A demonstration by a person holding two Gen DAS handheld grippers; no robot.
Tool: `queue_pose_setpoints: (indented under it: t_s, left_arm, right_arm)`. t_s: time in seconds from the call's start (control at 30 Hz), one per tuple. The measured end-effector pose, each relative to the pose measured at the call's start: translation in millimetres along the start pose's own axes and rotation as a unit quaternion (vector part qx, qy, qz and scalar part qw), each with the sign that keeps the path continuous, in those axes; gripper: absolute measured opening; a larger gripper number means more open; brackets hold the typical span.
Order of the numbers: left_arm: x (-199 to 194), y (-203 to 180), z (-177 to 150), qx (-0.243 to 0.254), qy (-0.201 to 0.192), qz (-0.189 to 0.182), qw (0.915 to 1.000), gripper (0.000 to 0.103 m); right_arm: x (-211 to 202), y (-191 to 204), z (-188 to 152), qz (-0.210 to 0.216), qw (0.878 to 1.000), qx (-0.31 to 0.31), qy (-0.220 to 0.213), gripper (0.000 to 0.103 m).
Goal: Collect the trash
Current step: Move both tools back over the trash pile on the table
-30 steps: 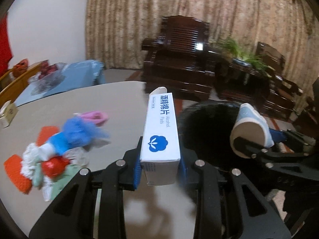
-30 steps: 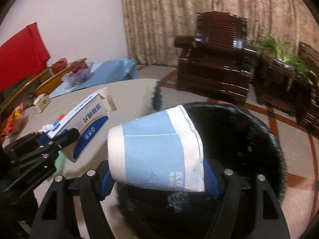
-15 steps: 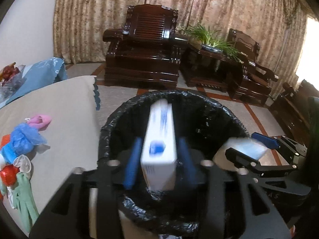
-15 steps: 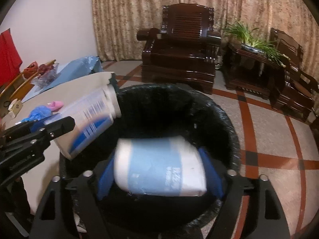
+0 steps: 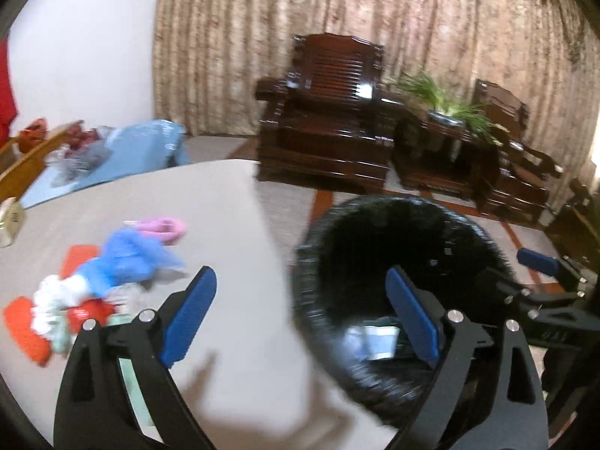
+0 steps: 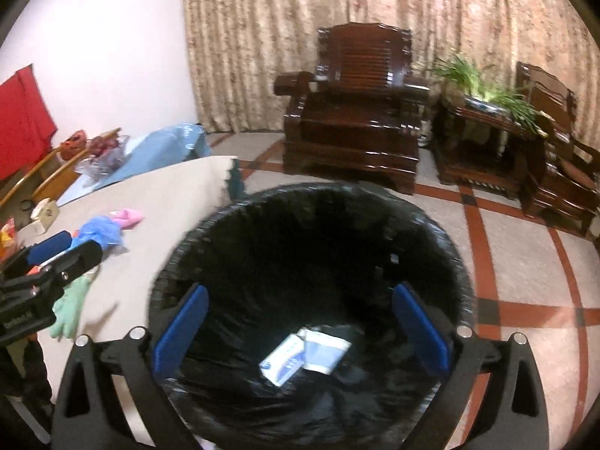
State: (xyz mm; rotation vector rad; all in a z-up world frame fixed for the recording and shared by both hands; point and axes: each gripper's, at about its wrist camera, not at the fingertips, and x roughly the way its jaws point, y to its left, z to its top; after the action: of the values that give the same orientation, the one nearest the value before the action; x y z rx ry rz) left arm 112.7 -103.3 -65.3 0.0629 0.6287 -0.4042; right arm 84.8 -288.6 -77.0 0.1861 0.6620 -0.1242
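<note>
We are holding the right hand-held gripper (image 6: 300, 328) over the mouth of the black-lined trash bin (image 6: 431, 232), and its 2 blue pads (image 6: 182, 332) are spreading wide apart with nothing between them. Down at the bottom of the bin a white and blue box (image 6: 283, 360) is lying next to a flattened blue and white paper cup (image 6: 324, 348), the 2 touching or overlapping.

We are holding the left hand-held gripper (image 5: 300, 315) just beside the bin, straddling the edge of the beige surface (image 5: 232, 232); its jaws are also opening, empty, with one pad above the surface and the other above the bin. In this blurred view we are seeing the pale trash only as a smear on the bin floor.

More trash is waiting on the surface to the left: a blue crumpled piece (image 5: 127, 262), a pink item (image 5: 165, 227) just behind it, orange-red scraps (image 5: 26, 330), white fluffy material (image 5: 52, 300) and a pale green glove (image 6: 71, 307). A small box (image 6: 45, 213) is sitting farther back on the surface, well apart from that cluster.
</note>
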Motion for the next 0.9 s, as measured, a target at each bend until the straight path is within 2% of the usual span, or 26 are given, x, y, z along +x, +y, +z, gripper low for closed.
queue_pose_setpoints:
  t_s: [0.17,0.3,0.5,0.67,0.9]
  left_arm:
    - [-28,50,-3,-0.027,-0.012,0.061,0.9977,0.089]
    - [-51,91,-7,-0.047,-0.024,0.114,0.9921,0.089]
    - [-71,143,-21,-0.073,-0.022,0.17,0.9824,0.089]
    - [-78,178,-42,-0.091,-0.01,0.208,0.9739,0.089]
    - [-76,214,-73,-0.11,0.011,0.231,0.9666,0.088]
  right_arm:
    - [9,47,7,0.048,0.998,-0.028,-0.006,0.097]
    - [15,92,9,0.09,0.994,-0.057,-0.012,0.097]
    - [28,149,9,0.134,0.987,-0.092,-0.01,0.097]
    - [48,192,-3,0.158,0.98,-0.118,0.008,0.097]
    - [77,235,-27,0.167,0.976,-0.132,0.036,0.094]
